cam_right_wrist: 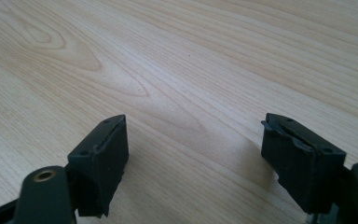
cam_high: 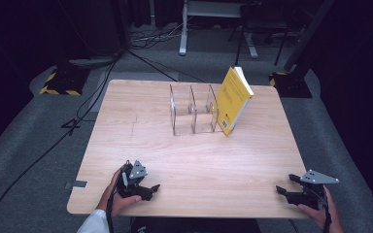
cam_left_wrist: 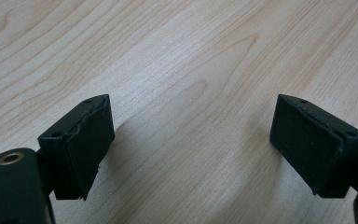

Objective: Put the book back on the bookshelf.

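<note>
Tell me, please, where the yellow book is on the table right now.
In the high view the yellow book stands tilted at the table's far right, leaning against the right end of the clear divider rack.

The yellow book [cam_high: 234,99] hides part of the clear organizer [cam_high: 194,109]; its cover text is illegible.

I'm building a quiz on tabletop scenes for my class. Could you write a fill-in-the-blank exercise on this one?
1. The yellow book leans against the clear plastic divided ____.
2. The left gripper and the right gripper both have their jaws ____.
3. Between the black jaws lies only the bare light ____ table.
4. The book stands at the organizer's ____ end in the high view.

Missing words: organizer; open; wooden; right
</note>
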Demonstrator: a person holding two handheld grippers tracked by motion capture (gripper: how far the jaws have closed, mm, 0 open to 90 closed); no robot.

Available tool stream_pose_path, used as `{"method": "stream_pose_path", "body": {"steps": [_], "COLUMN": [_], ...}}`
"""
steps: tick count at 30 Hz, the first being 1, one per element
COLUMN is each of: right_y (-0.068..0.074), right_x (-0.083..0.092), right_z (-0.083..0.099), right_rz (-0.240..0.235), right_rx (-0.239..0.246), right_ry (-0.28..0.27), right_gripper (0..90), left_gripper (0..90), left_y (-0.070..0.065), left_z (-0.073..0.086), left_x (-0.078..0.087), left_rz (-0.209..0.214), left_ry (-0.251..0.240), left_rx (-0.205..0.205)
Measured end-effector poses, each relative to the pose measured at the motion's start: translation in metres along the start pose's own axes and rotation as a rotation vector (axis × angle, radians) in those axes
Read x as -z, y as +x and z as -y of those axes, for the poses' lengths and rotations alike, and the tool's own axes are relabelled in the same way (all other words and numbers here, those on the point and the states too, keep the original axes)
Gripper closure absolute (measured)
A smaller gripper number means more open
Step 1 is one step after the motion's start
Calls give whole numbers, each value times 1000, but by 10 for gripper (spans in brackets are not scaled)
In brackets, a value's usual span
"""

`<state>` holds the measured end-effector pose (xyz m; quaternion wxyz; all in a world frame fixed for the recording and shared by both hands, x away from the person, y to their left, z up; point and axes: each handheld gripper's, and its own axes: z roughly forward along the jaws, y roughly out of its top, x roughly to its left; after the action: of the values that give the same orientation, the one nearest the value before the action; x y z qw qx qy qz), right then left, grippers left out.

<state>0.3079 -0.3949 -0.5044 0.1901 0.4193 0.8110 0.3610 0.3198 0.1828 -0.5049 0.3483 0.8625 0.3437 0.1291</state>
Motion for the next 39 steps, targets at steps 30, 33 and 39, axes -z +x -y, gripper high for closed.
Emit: {"method": "stream_pose_path", "body": {"steps": [30,33,39], "right_y": [0,0,0], "right_x": [0,0,0], "right_z": [0,0,0], "right_rz": [12,12,11], "right_rx": [-14,-14,-14], "right_ry": [0,0,0], "right_gripper": [232,232,232], "left_gripper": [139,139,139], "left_y": [1,1,1], "left_z": [-2,-2,-2], "left_x": [-1,-1,-1], "left_rz": [1,1,1], "left_ry": [2,2,2], "left_rx": [-4,-4,-4]}}
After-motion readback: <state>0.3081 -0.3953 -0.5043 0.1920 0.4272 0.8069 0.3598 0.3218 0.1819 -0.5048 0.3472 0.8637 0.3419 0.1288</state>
